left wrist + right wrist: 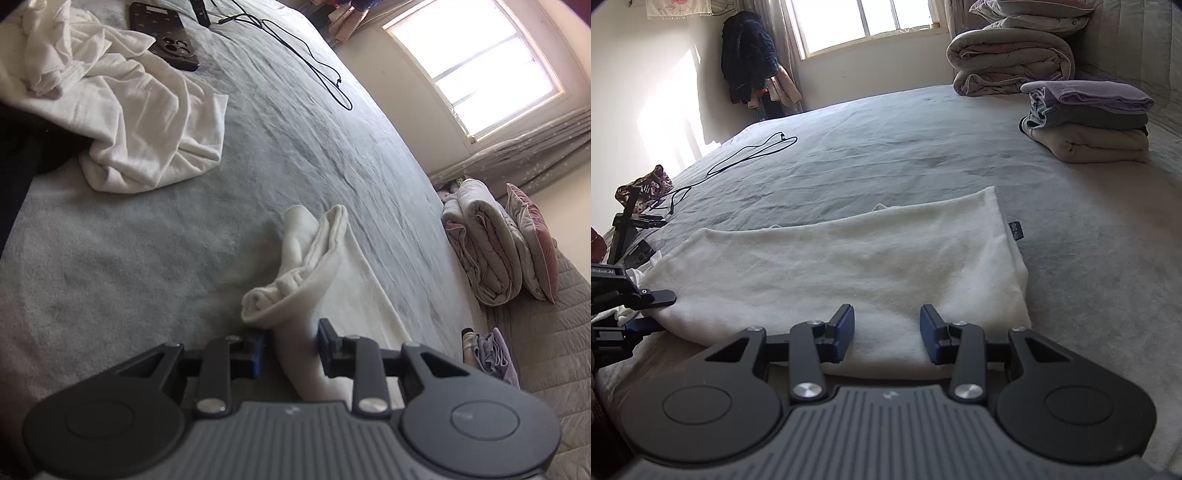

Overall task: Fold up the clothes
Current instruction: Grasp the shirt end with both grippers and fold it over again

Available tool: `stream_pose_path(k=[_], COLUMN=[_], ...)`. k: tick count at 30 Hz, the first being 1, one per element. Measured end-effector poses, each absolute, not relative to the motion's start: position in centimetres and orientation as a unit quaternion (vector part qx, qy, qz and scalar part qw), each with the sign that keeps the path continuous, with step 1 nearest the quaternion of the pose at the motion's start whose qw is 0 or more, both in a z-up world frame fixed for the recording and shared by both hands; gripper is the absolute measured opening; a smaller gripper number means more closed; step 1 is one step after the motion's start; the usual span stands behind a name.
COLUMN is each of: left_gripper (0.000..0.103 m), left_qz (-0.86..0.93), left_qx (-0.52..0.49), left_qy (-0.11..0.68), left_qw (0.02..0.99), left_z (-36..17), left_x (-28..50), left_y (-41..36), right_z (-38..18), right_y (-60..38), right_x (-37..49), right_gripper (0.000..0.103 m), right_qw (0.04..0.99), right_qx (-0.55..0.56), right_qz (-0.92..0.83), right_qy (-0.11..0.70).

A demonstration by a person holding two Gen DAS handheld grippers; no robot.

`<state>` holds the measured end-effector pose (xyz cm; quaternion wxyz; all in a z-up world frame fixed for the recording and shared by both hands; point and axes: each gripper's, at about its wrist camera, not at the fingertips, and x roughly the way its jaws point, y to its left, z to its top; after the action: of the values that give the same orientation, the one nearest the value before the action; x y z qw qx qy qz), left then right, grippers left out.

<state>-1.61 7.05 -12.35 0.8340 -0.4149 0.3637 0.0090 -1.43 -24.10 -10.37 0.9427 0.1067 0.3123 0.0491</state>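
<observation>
Left wrist: left tool (290, 345) pinches white garment (314, 258); right tool (887, 328) gapes, garment's near edge hidden.

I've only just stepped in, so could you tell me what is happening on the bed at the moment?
A person is folding a white garment on the grey bed with two handheld tools. The left tool has a bunched end of the fabric between its fingers; the right tool sits open over the near edge. A stack of folded clothes waits at the far right, and another crumpled white garment lies unfolded.
</observation>
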Motion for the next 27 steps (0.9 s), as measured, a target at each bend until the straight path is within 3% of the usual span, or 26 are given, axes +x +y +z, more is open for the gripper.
stream_pose_path(k=[2, 5, 10, 13, 19, 24, 27], left_gripper=[0.041, 0.041, 0.041, 0.039, 0.021, 0.018, 0.018], left_qz=[0.007, 0.011, 0.027, 0.033, 0.014, -0.031, -0.065], left_qx=[-0.432, -0.435, -0.434, -0.432, -0.399, -0.335, -0.293], left_qy=[0.365, 0.361, 0.346, 0.337, 0.301, 0.248, 0.216], left_qw=[0.825, 0.825, 0.832, 0.836, 0.866, 0.908, 0.929], left_z=[-12.7, -12.9, -13.0, -12.9, -12.0, -9.5, -7.9], left_x=[-1.4, -1.3, -1.5, -1.7, -2.5, -3.0, -3.4], left_y=[7.5, 7.5, 6.9, 6.7, 5.9, 4.0, 2.7], right_z=[-10.0, -9.6, -9.5, -9.5, -11.1, -10.4, -10.1], right_y=[-24.1, -23.5, -21.0, -19.4, -17.6, -18.0, -19.8], right_x=[-1.2, -0.6, 0.5, 1.2, 2.3, 3.1, 3.6], right_gripper=[0.047, 0.046, 0.031, 0.024, 0.014, 0.014, 0.02], right_qw=[0.941, 0.937, 0.924, 0.915, 0.904, 0.893, 0.882], right_qx=[0.123, 0.146, 0.167, 0.178, 0.163, 0.167, 0.221], right_qz=[0.054, 0.071, 0.121, 0.152, 0.149, 0.154, 0.155], right_qy=[0.312, 0.311, 0.321, 0.328, 0.365, 0.388, 0.385])
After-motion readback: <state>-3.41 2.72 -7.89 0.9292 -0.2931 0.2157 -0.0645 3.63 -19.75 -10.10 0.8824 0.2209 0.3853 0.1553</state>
